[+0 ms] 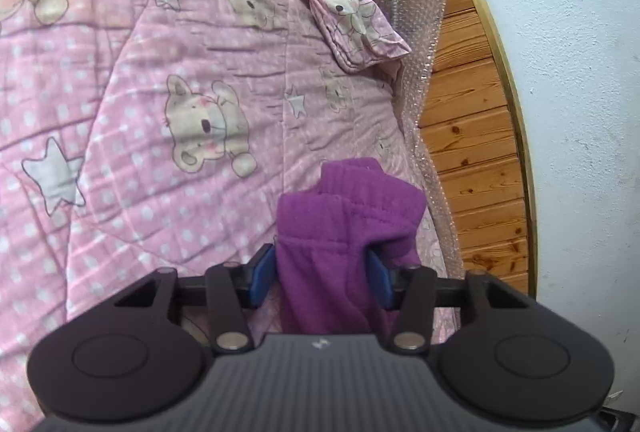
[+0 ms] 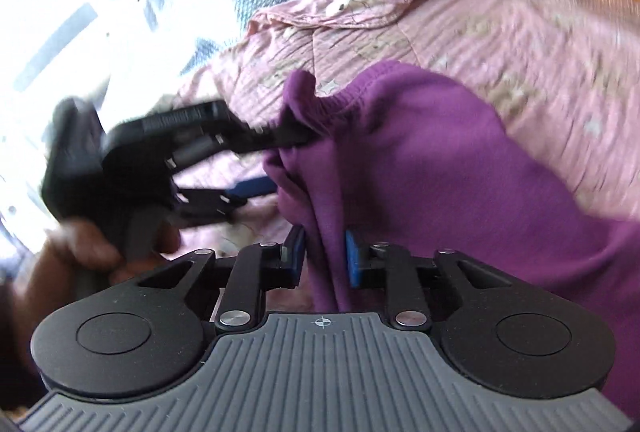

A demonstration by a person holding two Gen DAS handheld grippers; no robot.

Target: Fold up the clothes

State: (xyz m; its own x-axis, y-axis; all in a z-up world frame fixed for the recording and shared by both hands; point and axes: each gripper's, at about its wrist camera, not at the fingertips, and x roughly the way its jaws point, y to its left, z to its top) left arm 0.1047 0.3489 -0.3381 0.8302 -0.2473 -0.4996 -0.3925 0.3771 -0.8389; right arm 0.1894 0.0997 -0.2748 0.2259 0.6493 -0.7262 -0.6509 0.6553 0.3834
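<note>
Two grippers clamp one purple garment [image 1: 344, 232] above a pink quilt [image 1: 132, 80] printed with bears and stars. The left gripper [image 1: 322, 276] has its blue pads [image 1: 262, 278] pressed against a thick bunch of the fleece, the ribbed edge standing up beyond its fingers. The right gripper [image 2: 325, 256] pinches a narrower fold between its own pads [image 2: 354, 260], the rest of the cloth spreading to the right over the quilt. In the right wrist view, blurred, the left gripper [image 2: 280, 160] bites the same garment [image 2: 420, 152] from the left, a hand [image 2: 80, 252] on its handle. Bubble wrap [image 1: 420, 12] lines the quilt's far edge beside wood panelling [image 1: 472, 152] and a white wall [image 1: 580, 72].
</note>
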